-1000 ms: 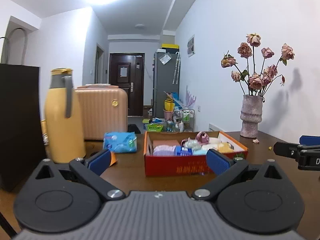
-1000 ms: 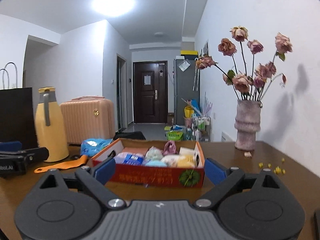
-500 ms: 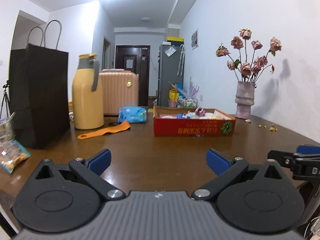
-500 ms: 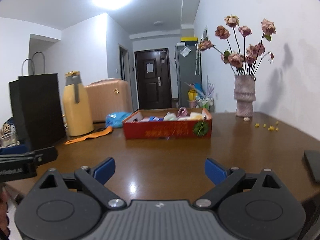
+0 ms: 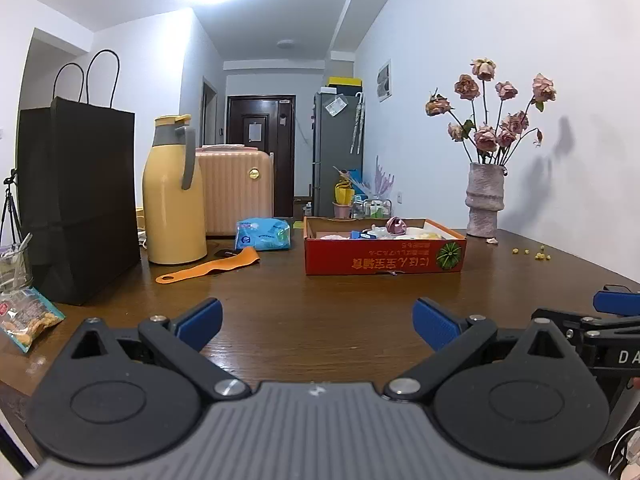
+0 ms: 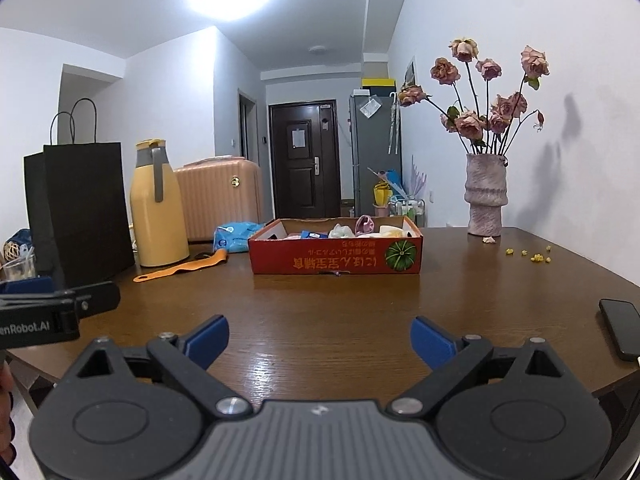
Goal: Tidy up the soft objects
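while both hand-held grippers gape empty | red box [image 5: 384,258] far ahead

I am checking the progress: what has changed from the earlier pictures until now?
Both grippers, left and right, pulled back from the red box, which now looks farther away across the table. Jaws stayed open and empty; nothing was gripped or released. The box's contents look unmoved.
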A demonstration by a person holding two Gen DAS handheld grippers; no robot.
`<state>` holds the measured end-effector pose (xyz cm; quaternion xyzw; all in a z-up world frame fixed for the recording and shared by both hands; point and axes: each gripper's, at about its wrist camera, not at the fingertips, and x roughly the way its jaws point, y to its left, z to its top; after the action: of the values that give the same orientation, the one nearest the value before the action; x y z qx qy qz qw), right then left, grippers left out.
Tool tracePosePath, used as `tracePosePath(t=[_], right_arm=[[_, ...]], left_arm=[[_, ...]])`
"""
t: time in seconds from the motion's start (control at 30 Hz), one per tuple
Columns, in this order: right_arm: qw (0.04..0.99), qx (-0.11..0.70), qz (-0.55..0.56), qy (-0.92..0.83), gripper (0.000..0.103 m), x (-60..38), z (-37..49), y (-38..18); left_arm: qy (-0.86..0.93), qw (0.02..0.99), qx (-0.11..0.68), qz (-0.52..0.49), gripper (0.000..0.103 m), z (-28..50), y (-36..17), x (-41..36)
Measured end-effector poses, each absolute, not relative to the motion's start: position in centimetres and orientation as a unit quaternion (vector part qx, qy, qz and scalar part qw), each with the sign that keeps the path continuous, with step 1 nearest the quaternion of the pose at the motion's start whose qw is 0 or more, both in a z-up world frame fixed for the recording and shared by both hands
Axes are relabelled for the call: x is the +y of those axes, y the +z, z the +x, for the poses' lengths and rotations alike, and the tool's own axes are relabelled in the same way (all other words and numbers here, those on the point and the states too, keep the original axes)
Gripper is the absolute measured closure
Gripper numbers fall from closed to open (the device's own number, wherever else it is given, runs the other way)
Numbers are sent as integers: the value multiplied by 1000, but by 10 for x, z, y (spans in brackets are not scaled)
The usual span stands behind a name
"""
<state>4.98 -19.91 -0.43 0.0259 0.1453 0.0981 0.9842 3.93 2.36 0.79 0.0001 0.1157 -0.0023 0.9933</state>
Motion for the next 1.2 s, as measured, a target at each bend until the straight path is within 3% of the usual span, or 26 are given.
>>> tracePosePath(t=[1.2], right_arm=[[983, 149, 26, 101, 5, -199, 51, -6]], left_arm=[[-6, 993, 119, -3, 0, 39, 8, 23]])
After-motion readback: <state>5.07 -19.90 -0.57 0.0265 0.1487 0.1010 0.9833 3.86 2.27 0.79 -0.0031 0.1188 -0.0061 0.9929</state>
